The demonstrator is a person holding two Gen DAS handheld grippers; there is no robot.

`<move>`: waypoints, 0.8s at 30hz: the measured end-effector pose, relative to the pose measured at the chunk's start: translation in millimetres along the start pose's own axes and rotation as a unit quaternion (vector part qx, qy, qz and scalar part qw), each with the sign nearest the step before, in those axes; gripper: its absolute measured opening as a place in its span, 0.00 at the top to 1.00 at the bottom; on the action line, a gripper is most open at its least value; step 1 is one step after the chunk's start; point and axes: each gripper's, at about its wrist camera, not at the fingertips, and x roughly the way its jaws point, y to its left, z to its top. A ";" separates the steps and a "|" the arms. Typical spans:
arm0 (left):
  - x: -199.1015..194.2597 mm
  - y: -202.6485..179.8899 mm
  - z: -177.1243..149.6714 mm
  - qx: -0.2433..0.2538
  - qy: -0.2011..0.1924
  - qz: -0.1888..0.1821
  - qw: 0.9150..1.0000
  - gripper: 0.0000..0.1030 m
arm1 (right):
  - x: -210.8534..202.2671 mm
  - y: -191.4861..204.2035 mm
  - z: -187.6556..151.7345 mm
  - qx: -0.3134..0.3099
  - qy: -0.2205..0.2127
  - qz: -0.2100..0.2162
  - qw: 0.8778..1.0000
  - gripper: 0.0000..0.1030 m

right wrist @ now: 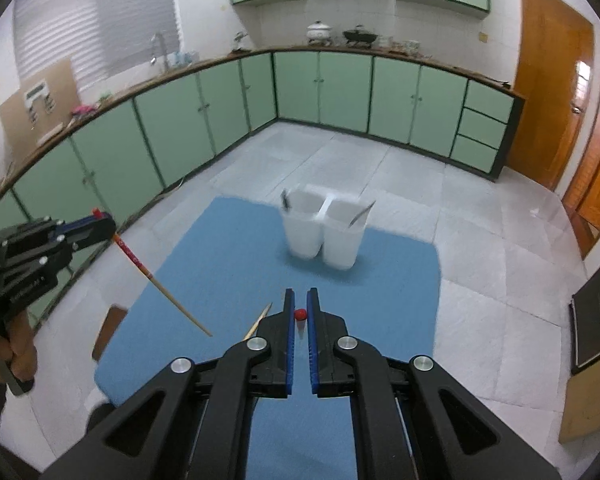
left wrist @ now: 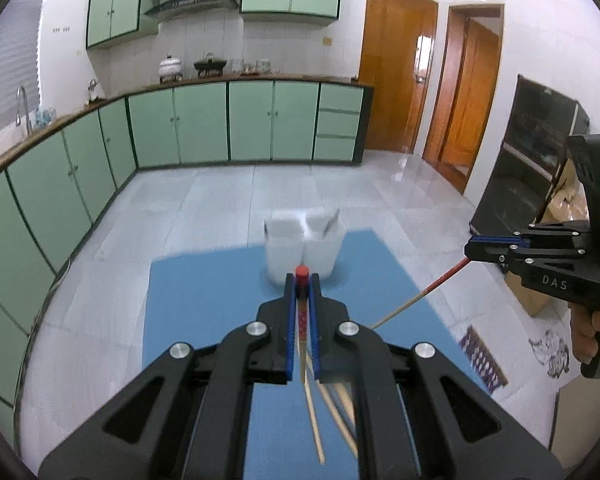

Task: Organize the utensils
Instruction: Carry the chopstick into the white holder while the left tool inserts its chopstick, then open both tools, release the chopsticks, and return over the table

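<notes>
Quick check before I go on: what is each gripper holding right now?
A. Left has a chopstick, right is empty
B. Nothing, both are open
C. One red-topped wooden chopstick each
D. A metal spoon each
C: the left gripper is shut on a red-topped wooden chopstick, and the right gripper is shut on another red-topped chopstick.

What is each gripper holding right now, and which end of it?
Each holds one chopstick near its red-capped top end, tip hanging down: the left gripper grips a chopstick, and the right gripper grips another chopstick.
</notes>
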 end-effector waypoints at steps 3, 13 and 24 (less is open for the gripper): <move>8.8 -1.1 36.0 0.000 -0.025 0.008 1.000 0.95 | -7.3 -14.4 40.2 0.021 -0.018 -0.013 1.000 0.95; 88.2 -5.0 125.7 -0.024 -0.078 0.048 0.996 0.95 | 40.0 -53.1 125.1 0.067 -0.058 -0.041 0.995 0.95; 206.5 14.4 96.0 -0.044 -0.018 0.057 0.997 0.94 | 155.3 -85.0 108.6 0.083 0.007 -0.043 0.996 0.94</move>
